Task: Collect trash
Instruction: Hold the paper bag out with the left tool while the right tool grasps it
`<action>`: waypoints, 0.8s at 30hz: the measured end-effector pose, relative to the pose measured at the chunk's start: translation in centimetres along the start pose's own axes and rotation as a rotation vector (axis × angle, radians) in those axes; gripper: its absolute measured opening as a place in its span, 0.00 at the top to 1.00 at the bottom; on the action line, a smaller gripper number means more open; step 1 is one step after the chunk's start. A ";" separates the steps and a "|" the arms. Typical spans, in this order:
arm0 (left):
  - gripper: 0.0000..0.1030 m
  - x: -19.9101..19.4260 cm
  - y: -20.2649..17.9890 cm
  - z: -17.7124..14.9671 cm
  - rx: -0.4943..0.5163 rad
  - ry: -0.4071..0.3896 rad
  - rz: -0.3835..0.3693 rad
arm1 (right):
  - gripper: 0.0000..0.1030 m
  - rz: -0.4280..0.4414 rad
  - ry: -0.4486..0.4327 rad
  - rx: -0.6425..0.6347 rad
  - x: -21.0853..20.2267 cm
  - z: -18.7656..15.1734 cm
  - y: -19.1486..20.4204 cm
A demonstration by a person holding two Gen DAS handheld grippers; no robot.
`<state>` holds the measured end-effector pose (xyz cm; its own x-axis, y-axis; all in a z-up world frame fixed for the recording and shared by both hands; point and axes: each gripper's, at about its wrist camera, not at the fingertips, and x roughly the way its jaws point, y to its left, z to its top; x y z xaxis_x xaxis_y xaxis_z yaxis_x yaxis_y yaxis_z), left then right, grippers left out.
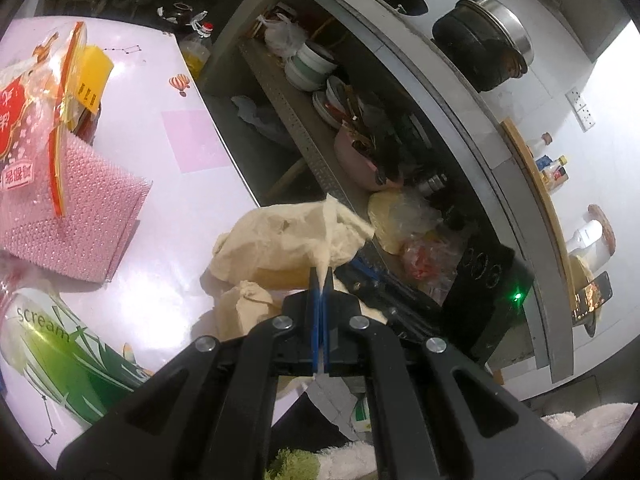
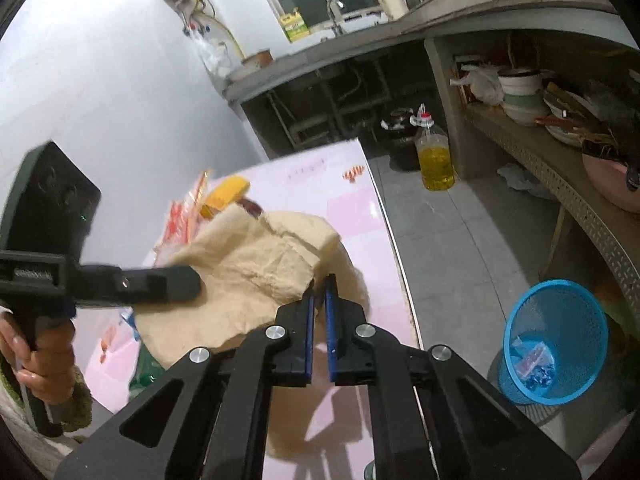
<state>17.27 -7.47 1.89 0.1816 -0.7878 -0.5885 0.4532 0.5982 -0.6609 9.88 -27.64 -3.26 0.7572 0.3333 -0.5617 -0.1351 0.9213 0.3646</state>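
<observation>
A crumpled beige paper tissue [image 1: 288, 236] hangs over the edge of the pink table [image 1: 192, 80]. My left gripper [image 1: 322, 276] is shut on a fold of its near edge. In the right wrist view the same tissue [image 2: 248, 264] spreads wide, and my right gripper [image 2: 322, 286] is shut on its right-hand edge. The left gripper [image 2: 188, 282] reaches in from the left onto the tissue, with a hand [image 2: 36, 360] on its grip. A smaller beige wad [image 1: 248, 300] lies just below the tissue. A blue mesh trash basket [image 2: 556, 340] stands on the floor to the right, with a few wrappers inside.
On the table lie a red snack wrapper [image 1: 36, 120], a yellow box [image 1: 94, 72], pink bubble wrap [image 1: 76, 208] and a green can [image 1: 60, 344]. A bottle of oil [image 2: 435, 156] stands on the tiled floor. A shelf of bowls [image 1: 312, 68] runs under the counter.
</observation>
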 end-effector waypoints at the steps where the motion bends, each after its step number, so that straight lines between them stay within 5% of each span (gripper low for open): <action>1: 1.00 0.1 0.1 0.0 -0.002 -0.003 0.007 | 0.94 -0.008 0.014 -0.002 0.0 -0.1 0.0; 4: 1.00 0.6 0.3 0.0 -0.005 -0.010 0.039 | 0.93 -0.020 0.031 -0.015 -0.5 -0.2 -0.1; 6: 1.00 1.0 0.4 0.0 -0.001 -0.007 0.054 | 0.80 -0.021 0.036 -0.032 -1.2 -0.4 -0.2; 8: 1.00 1.0 0.4 0.0 0.010 -0.003 0.059 | 0.34 0.009 0.027 -0.063 -2.5 -0.3 -0.3; 11: 1.00 0.6 -0.3 0.0 0.043 0.004 0.054 | 0.15 0.074 -0.033 -0.125 -4.5 0.2 0.1; 18: 1.00 -1.9 -2.5 0.3 0.123 0.046 -0.089 | 0.06 0.268 0.008 -0.313 -4.3 1.4 3.5; 24: 1.00 -3.0 -4.4 0.3 0.159 0.065 -0.195 | 0.06 0.358 0.029 -0.297 -3.0 1.4 4.5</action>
<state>15.03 -7.79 6.69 0.0232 -0.8716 -0.4897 0.6070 0.4015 -0.6858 7.88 -24.76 1.12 0.6117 0.6427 -0.4612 -0.5653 0.7630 0.3136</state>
